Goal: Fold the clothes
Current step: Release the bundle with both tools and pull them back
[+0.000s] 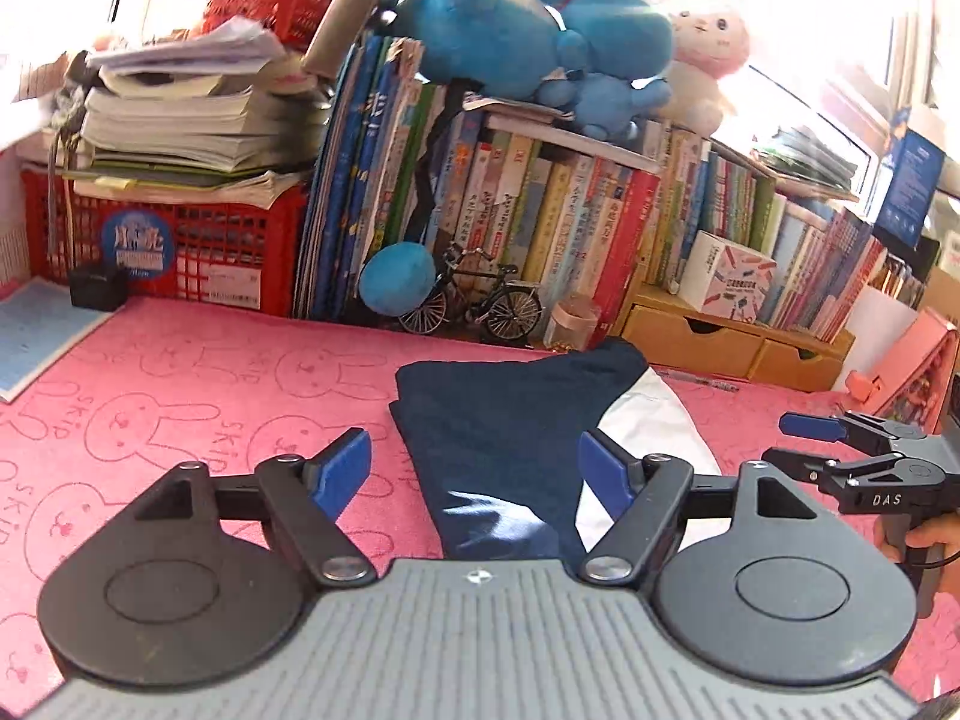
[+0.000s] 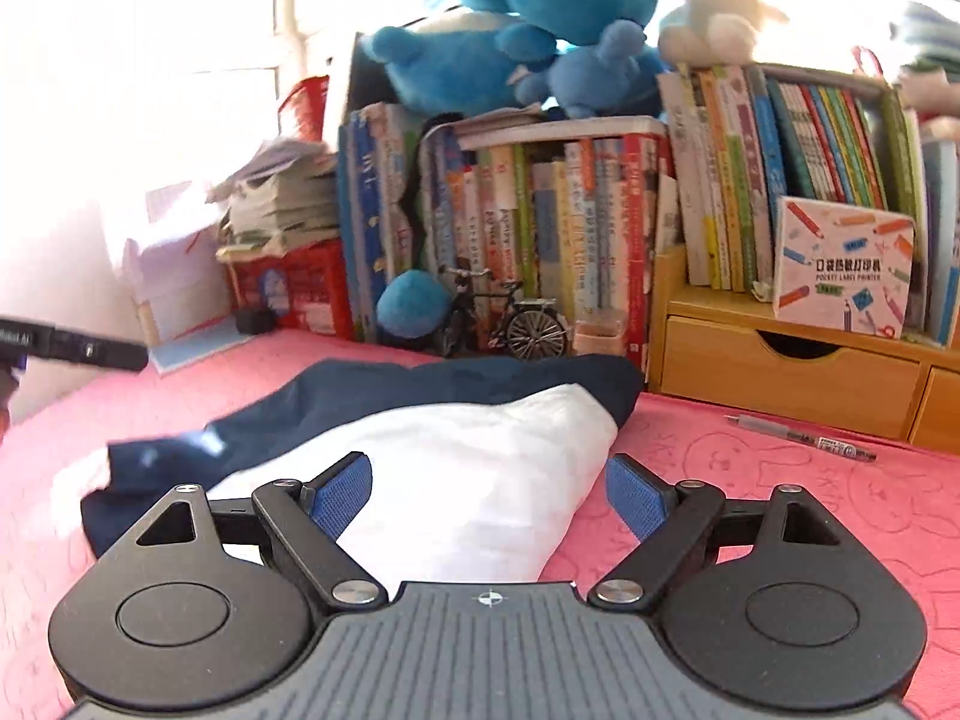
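Note:
A navy and white garment (image 1: 510, 426) lies folded on the pink rabbit-print cloth (image 1: 180, 396). In the left wrist view my left gripper (image 1: 474, 471) is open and empty, just above the garment's near navy end. In the right wrist view the garment (image 2: 468, 468) shows its white panel nearest me. My right gripper (image 2: 489, 501) is open and empty, its fingers either side of the white panel's near edge. The right gripper also shows at the right edge of the left wrist view (image 1: 798, 441), held by a hand, open.
Books, a red crate (image 1: 180, 252) with paper stacks, blue plush toys (image 1: 528, 18), a model bicycle (image 1: 474, 300) and wooden drawers (image 2: 792, 366) line the back. A pen (image 2: 798, 432) lies on the cloth at right. A blue notebook (image 1: 36, 336) lies far left.

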The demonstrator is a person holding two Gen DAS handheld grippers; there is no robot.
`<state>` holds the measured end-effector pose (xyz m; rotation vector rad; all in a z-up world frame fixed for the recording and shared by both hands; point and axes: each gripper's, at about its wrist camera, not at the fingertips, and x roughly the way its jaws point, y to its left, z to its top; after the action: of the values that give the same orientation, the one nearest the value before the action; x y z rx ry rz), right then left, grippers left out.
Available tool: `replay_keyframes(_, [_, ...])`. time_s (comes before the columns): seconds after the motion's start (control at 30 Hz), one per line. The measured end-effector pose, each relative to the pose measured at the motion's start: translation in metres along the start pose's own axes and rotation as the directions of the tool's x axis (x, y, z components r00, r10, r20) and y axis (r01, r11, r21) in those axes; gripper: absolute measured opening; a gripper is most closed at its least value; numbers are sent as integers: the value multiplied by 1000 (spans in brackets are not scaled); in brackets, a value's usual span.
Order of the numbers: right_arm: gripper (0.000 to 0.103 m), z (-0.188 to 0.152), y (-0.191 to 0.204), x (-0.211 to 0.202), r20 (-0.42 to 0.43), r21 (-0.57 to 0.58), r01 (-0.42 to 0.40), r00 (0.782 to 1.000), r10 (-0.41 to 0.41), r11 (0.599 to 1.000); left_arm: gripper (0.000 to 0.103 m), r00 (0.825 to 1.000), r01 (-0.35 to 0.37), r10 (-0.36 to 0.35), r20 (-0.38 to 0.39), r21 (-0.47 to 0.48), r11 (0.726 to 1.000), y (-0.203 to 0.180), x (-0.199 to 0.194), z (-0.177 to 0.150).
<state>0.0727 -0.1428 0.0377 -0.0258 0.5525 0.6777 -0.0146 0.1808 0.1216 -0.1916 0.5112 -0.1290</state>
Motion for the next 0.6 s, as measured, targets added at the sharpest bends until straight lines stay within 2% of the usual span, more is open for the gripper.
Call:
replay_keyframes(0.07, [86,-10,24,-22,5,-114,20,1000,-20,993,83,996,48,-52,-69,-47,998,-8,15,-13])
replay_keyframes(0.1, [86,-14,36,-34,9,-171,31,1000,-30,985,82,992,33,-42,-117,-75,997,-7,25,-21])
replay_keyframes(0.2, [86,-32,42,-37,-52,-172,57,996,-67,983,80,974,-113,103,-200,-39,993,-1,40,-41])
replay_keyframes(0.27, [86,-41,30,-44,-81,-127,68,994,-78,990,85,973,-125,119,-195,-17,992,8,36,-53])
replay_keyframes(0.4, [89,-52,-1,-73,-96,15,46,994,-44,999,88,971,-147,148,-187,21,989,9,20,-63])
replay_keyframes(0.47, [90,-58,-6,-95,-87,-1,107,991,-106,994,88,970,-160,164,-180,33,986,3,6,-64])
replay_keyframes(0.53, [94,-66,-3,-113,-54,-28,153,987,-154,988,88,979,-145,153,-137,66,987,-10,-12,-65])
replay_keyframes(0.57, [101,-71,3,-119,-21,-41,154,988,-154,987,92,983,-135,144,-114,87,987,-18,-20,-67])
replay_keyframes(0.6, [103,-75,9,-125,13,-54,155,988,-155,986,97,986,-130,141,-92,110,985,-27,-25,-70])
